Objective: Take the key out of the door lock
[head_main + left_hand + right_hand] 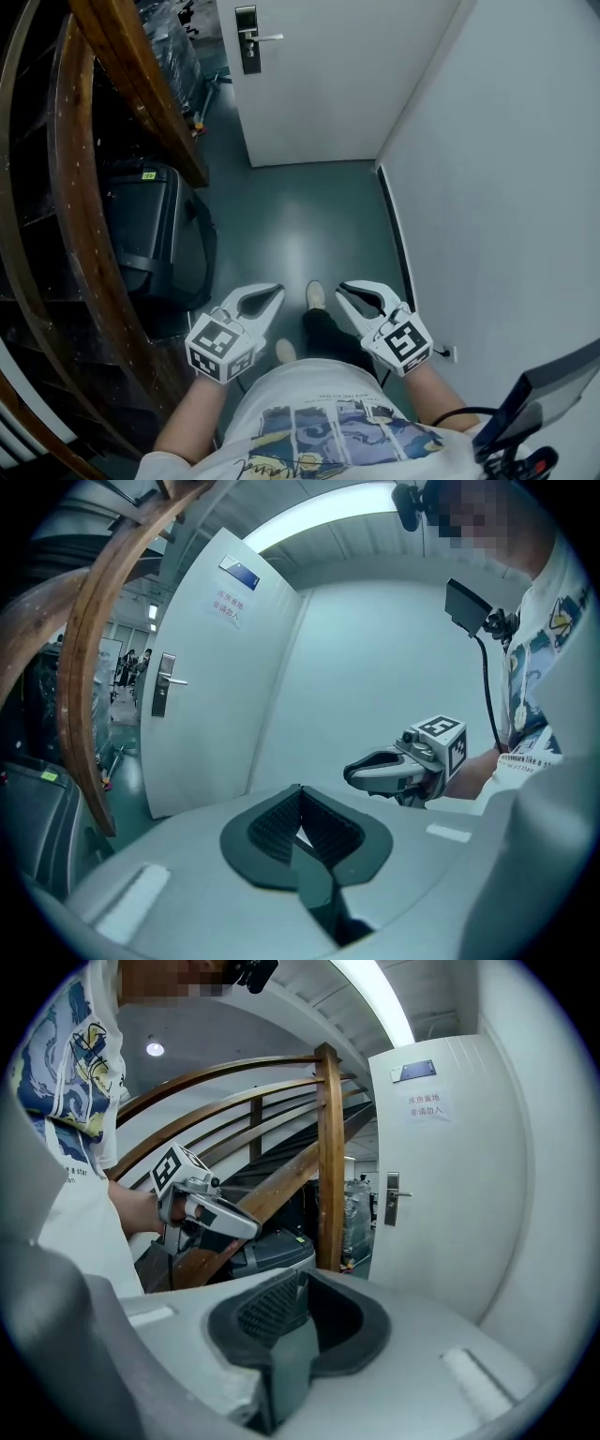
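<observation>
Left tongs (278, 289) were pressed together, empty; right tongs (340, 288) were opening, empty. Door lock (248, 42) stood well apart at 12 o'clock.

Red notice (428, 1105) on door (450, 1204), print illegible

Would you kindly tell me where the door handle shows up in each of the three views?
Head view: door handle at top, left of centre.
Left gripper view: handle at left, mid-height.
Right gripper view: handle right of centre, mid-height.
Shared landmark: the white door carrying it.
</observation>
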The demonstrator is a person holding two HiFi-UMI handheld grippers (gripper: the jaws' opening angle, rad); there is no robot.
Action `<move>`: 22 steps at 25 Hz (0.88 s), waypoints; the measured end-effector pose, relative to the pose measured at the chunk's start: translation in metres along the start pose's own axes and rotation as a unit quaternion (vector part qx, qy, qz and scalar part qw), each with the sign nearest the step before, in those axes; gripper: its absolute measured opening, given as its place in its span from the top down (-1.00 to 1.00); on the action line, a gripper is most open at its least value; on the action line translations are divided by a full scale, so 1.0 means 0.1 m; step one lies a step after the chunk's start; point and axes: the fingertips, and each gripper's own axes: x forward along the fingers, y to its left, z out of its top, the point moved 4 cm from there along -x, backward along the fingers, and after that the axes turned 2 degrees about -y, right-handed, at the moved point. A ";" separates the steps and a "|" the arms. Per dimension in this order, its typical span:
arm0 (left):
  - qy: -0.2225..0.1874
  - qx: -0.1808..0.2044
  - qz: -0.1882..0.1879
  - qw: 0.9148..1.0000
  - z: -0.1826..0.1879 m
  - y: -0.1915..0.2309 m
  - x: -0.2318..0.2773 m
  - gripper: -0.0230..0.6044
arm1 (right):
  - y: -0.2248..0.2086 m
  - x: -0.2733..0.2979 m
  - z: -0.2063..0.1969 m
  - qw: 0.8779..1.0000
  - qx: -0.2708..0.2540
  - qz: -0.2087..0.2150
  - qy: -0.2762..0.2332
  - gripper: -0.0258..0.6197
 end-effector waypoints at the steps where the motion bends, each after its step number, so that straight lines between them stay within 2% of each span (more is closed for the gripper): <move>1: -0.001 -0.001 0.003 1.000 0.04 0.08 0.08 0.91 | -0.12 0.06 0.01 1.000 -0.001 0.000 0.000 0.84; 5: -0.008 -0.013 0.021 1.000 0.28 0.41 0.41 0.90 | -0.62 0.35 0.12 1.000 -0.021 0.017 -0.005 0.81; 10: -0.029 -0.010 0.065 0.997 0.74 0.85 0.80 0.90 | -1.23 0.80 0.40 0.997 -0.052 0.057 -0.023 0.79; 14: -0.047 -0.004 0.088 0.995 1.06 1.05 1.10 0.90 | -1.65 0.99 0.59 0.994 -0.070 0.084 -0.031 0.79; 22: -0.053 -0.031 0.110 0.992 1.44 1.72 1.52 0.86 | -2.35 1.55 0.80 0.992 -0.075 0.095 -0.026 0.79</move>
